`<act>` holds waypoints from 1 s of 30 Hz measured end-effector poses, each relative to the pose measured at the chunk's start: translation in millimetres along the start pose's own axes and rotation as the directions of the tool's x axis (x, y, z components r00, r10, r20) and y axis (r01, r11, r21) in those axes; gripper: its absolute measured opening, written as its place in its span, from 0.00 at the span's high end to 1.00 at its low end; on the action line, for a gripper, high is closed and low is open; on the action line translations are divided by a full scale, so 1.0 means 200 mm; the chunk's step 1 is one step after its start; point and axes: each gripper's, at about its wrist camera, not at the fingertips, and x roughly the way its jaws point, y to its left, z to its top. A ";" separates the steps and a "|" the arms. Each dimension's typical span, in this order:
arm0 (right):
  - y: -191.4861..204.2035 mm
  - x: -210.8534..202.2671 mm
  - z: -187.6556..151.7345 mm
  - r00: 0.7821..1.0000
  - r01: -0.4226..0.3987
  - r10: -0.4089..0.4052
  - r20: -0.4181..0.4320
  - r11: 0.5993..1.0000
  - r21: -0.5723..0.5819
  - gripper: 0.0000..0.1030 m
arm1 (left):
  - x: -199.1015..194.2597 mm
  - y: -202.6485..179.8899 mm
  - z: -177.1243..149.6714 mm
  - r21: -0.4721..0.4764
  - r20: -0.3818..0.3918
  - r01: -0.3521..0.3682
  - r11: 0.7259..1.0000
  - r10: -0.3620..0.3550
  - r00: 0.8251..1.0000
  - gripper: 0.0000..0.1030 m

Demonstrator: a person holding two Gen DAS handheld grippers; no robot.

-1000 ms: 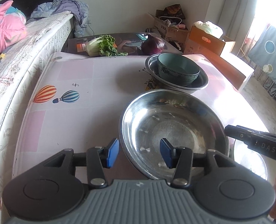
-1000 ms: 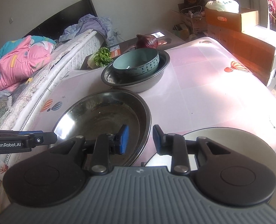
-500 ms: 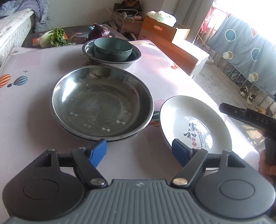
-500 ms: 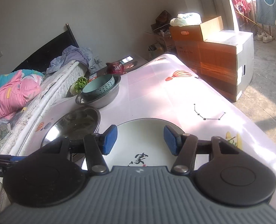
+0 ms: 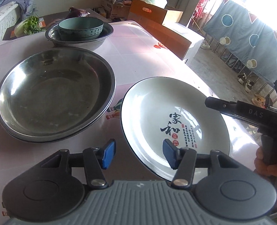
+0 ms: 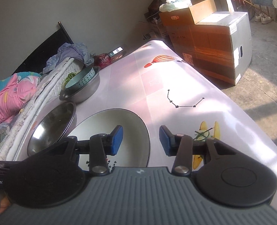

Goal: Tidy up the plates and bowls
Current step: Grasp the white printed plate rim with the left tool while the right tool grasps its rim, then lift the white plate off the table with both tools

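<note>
A white plate with black calligraphy (image 5: 164, 112) lies on the table at the near right; it also shows in the right wrist view (image 6: 119, 129). Left of it sit stacked wide steel basins (image 5: 54, 93), also in the right wrist view (image 6: 54, 123). Farther back a teal bowl (image 5: 81, 27) sits inside a steel bowl (image 5: 78, 39). My left gripper (image 5: 139, 156) is open, its right finger over the plate's near-left rim. My right gripper (image 6: 141, 140) is open, straddling the plate's right rim, and empty.
The table (image 5: 138, 56) has a pink balloon-print cloth. Lettuce (image 5: 30, 25) and a purple cabbage (image 5: 78, 12) lie beyond its far edge. Cardboard boxes (image 6: 209, 43) stand to the right, a bed (image 6: 10, 97) to the left.
Both grippers have swung right from the steel basins to the white plate and opened wider. The left gripper has closed in on the plate's left rim, the right on its right rim.
</note>
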 end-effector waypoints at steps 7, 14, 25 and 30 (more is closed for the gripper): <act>0.01 0.10 -0.01 0.998 -0.032 0.033 -0.055 0.999 0.012 0.74 | 0.05 -0.02 0.01 0.007 -0.010 0.000 1.000 0.000 1.000 0.63; 0.06 0.08 -0.05 0.998 -0.006 0.005 -0.069 1.000 -0.009 0.73 | 0.00 -0.02 -0.01 0.027 -0.027 0.006 1.000 -0.005 1.000 0.67; 0.20 -0.08 -0.24 0.993 -0.006 0.004 -0.118 1.000 -0.018 0.72 | -0.15 0.03 -0.18 0.068 -0.058 -0.001 0.998 0.005 0.998 0.65; 0.32 -0.13 -0.33 0.988 -0.027 0.023 -0.155 0.999 -0.024 0.71 | -0.28 0.10 -0.30 0.061 -0.071 -0.011 0.998 0.015 0.997 0.65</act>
